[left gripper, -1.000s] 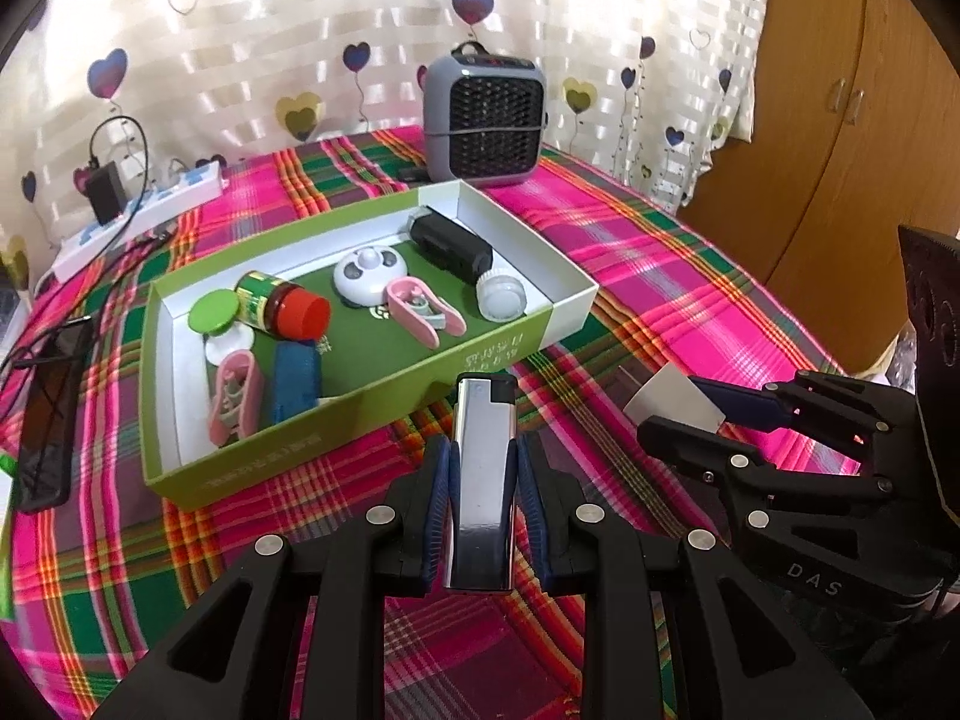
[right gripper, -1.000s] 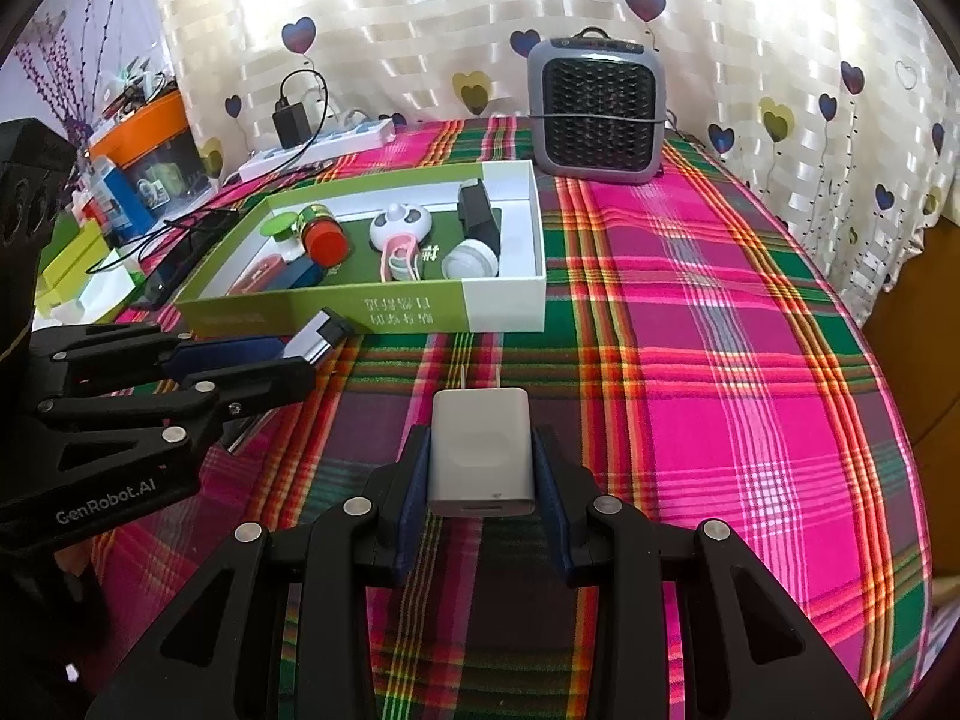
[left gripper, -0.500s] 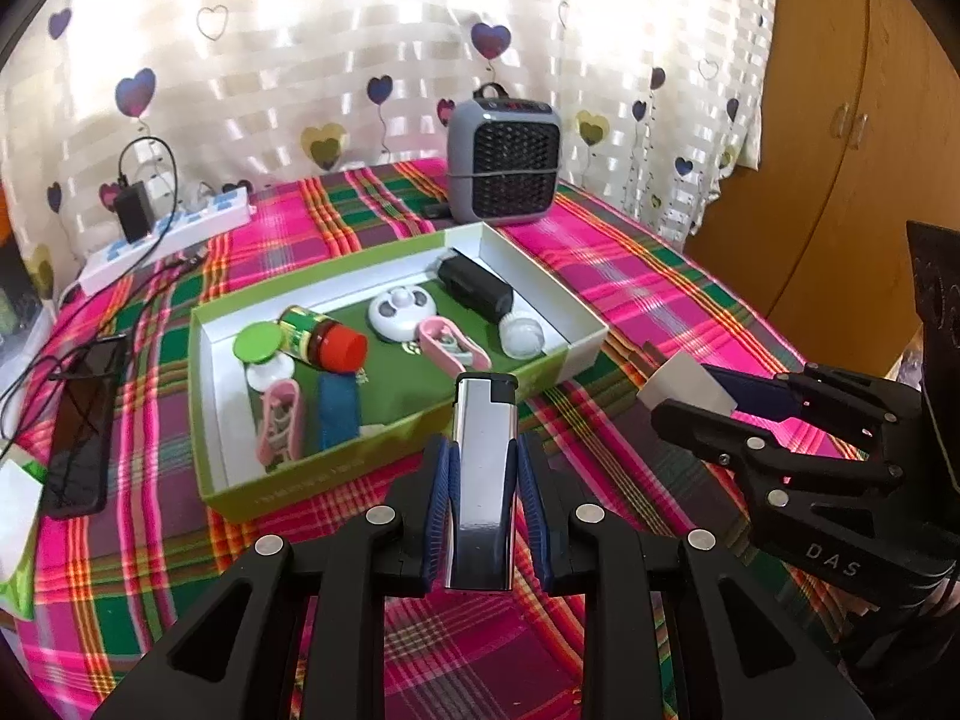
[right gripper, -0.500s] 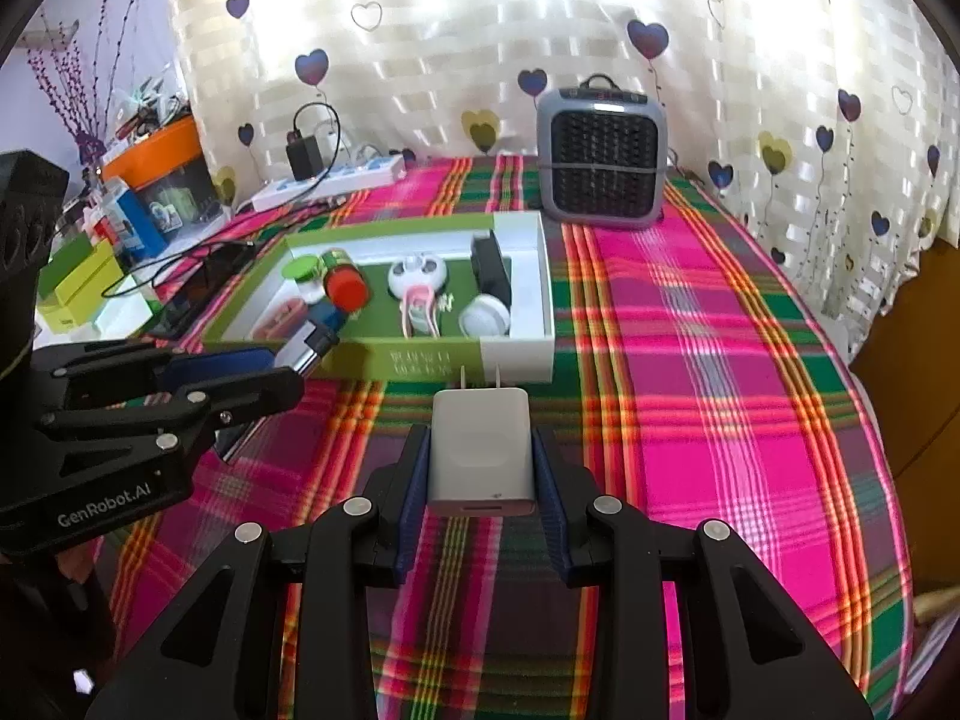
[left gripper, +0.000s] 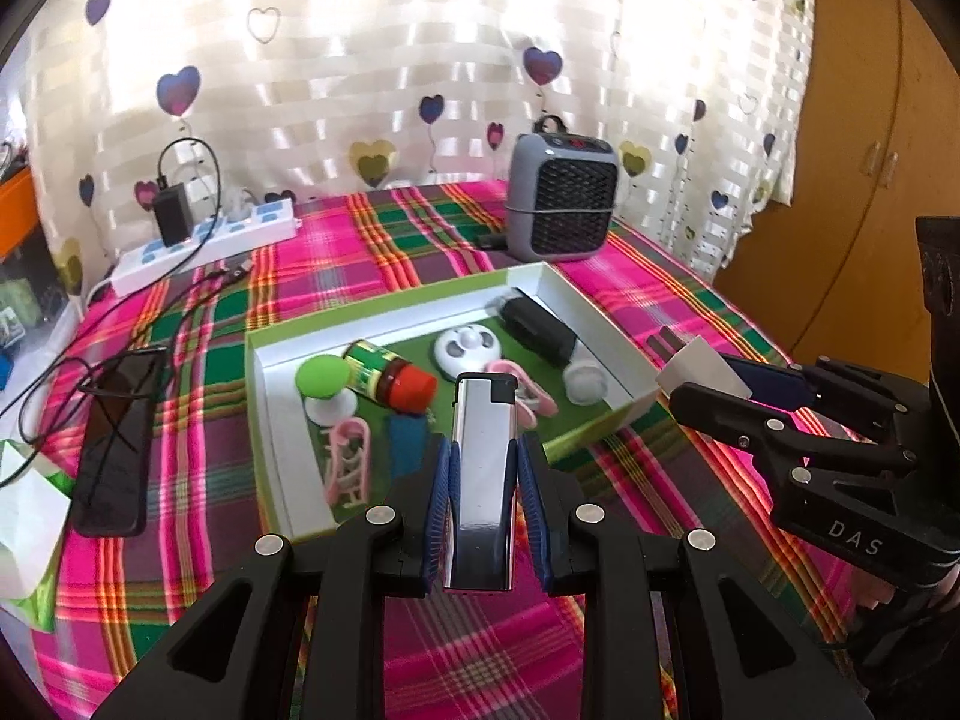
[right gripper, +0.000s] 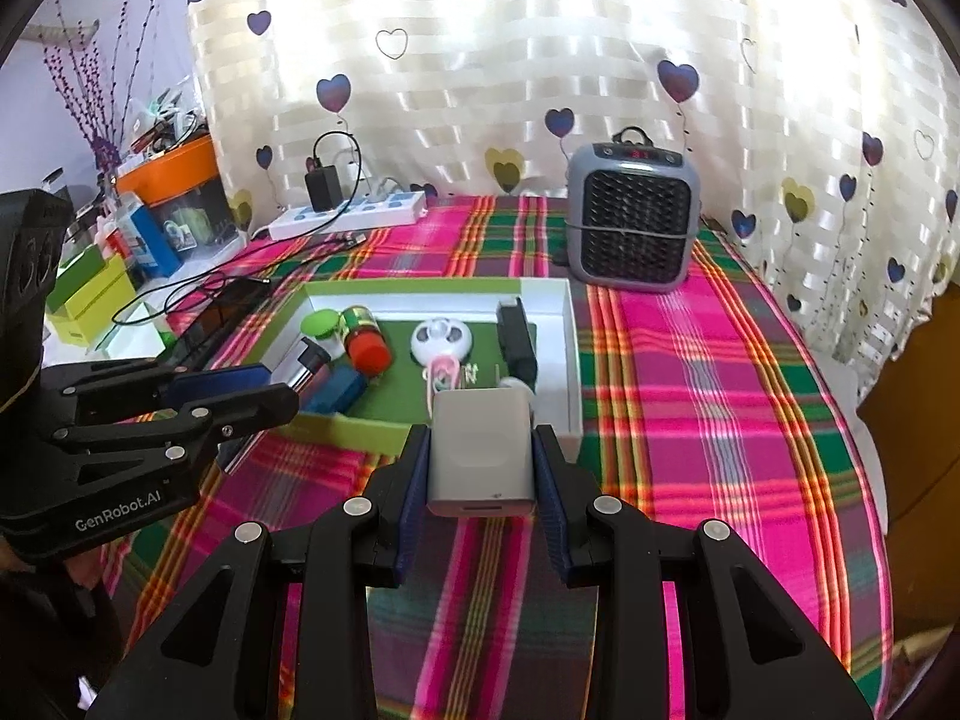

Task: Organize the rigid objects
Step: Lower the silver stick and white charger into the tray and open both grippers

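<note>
On the far left a black phone (left gripper: 117,444) lies flat on the plaid tablecloth (left gripper: 690,492), with a white power strip (left gripper: 210,246) beyond it near the curtain. To the right sits the green-and-white box (left gripper: 270,432), holding a green-topped white stand (left gripper: 324,387), a small jar with a red cap (left gripper: 390,375), a pink clip (left gripper: 348,462), a blue item (left gripper: 405,441), a round white gadget (left gripper: 467,349) and a black block (left gripper: 537,330).

The left gripper (left gripper: 483,480) hangs over the box's near edge, its blue pads pressed tight against both sides of a silver lighter (left gripper: 483,468) with a black top, held clear of the cloth and pointing away.

Farther right, the right gripper (right gripper: 480,462) is squeezed onto a white charger (right gripper: 482,456), held above the box's near right corner. Behind the box, at the far side of the table, stands a grey heater (right gripper: 633,219).
</note>
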A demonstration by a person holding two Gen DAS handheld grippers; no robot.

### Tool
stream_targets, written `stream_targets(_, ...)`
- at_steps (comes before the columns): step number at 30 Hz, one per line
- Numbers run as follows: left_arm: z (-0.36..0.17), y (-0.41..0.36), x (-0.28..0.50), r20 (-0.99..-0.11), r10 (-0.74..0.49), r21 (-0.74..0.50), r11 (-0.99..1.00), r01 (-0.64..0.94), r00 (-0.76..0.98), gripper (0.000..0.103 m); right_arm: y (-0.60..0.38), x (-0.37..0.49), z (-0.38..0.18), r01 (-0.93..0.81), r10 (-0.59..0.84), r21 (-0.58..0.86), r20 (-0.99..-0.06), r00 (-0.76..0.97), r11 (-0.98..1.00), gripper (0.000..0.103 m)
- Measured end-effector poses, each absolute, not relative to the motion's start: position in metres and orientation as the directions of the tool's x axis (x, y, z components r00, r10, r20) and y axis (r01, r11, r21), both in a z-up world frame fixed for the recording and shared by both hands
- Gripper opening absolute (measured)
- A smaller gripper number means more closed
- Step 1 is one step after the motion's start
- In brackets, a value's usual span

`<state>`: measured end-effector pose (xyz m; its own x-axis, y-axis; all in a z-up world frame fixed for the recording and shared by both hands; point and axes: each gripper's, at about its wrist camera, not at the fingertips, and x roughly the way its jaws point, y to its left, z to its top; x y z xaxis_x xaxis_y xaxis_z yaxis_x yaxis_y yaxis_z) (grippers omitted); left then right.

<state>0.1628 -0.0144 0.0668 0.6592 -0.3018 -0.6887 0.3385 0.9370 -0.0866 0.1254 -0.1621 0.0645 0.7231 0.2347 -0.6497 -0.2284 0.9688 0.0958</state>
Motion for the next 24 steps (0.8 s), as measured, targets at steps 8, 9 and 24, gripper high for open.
stream_targets(8, 0.064, 0.001, 0.185, -0.690, -0.276, -0.108, 0.953, 0.282, 0.669, 0.022, -0.158, 0.157, 0.066, -0.241, 0.250, 0.105, -0.651, 0.716, 0.965, 0.035)
stream_targets(9, 0.062, 0.003, 0.188, -0.691, -0.273, -0.112, 0.955, 0.274, 0.669, 0.022, -0.158, 0.160, 0.066, -0.241, 0.250, 0.106, -0.653, 0.715, 0.965, 0.035)
stream_targets(24, 0.044, 0.023, 0.220, -0.716, -0.223, -0.131, 0.974, 0.187, 0.661, 0.022, -0.146, 0.211, 0.041, -0.249, 0.237, 0.087, -0.703, 0.671, 0.965, 0.035)
